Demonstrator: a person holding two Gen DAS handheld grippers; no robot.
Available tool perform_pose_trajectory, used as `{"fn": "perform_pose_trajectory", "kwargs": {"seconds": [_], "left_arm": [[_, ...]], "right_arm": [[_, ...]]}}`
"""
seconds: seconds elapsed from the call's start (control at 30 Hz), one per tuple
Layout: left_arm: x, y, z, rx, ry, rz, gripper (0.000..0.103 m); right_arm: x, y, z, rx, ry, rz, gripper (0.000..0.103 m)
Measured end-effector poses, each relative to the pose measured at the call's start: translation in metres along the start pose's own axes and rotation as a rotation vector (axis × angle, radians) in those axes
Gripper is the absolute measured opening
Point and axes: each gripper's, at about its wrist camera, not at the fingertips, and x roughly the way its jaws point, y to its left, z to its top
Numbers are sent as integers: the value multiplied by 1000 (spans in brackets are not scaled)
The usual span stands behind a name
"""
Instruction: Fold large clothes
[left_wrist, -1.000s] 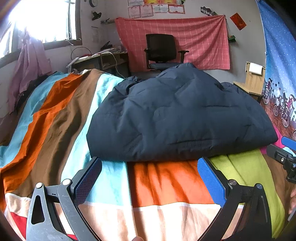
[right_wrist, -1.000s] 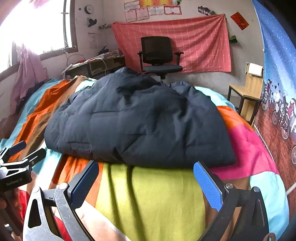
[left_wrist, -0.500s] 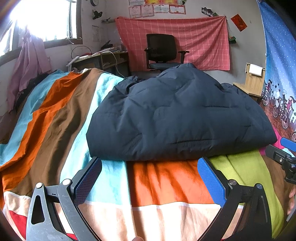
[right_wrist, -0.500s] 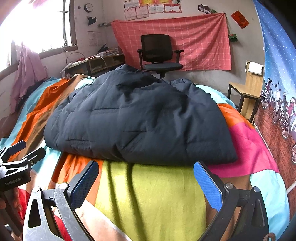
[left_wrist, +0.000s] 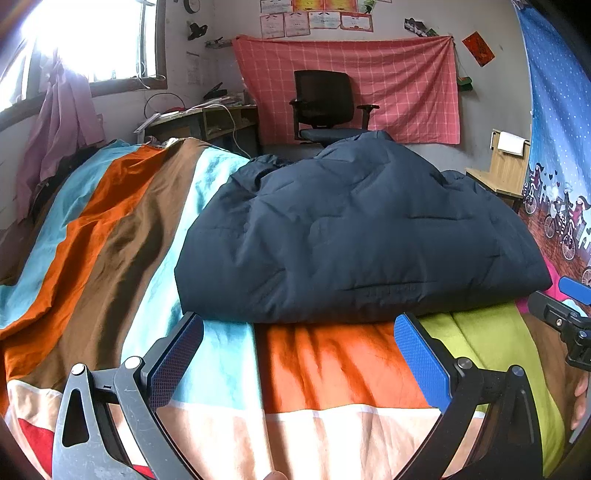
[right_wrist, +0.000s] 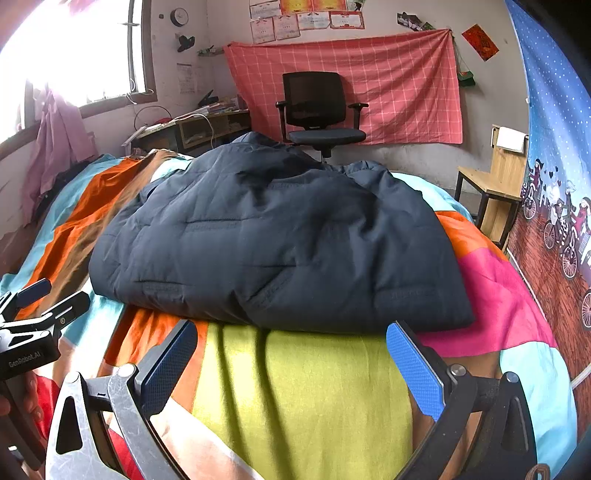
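The jacket (left_wrist: 354, 236) hides the bed (left_wrist: 332, 369) beneath it and the chair (left_wrist: 325, 107) base at 12 o'clock. The right gripper (left_wrist: 569, 317) is cut off at 3 o'clock in the left view. Wall papers (right_wrist: 306, 18) are too small to read. The window (right_wrist: 74, 48) is blown out.

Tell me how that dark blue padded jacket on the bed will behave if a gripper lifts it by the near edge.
The jacket is puffy and quilted, so it is probably light for its bulk. It lies in soft mounds, so it will likely sag and unfold rather than hold shape. Its smooth shell may slip from a thin pinch.
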Motion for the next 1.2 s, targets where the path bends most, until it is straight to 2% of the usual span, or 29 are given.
{"fn": "perform_pose_trajectory", "kwargs": {"seconds": [1.2], "left_arm": [[-6,-6,2,-5,-14,6,101]], "right_arm": [[-3,0,4,-8,-12,4,103]]}}
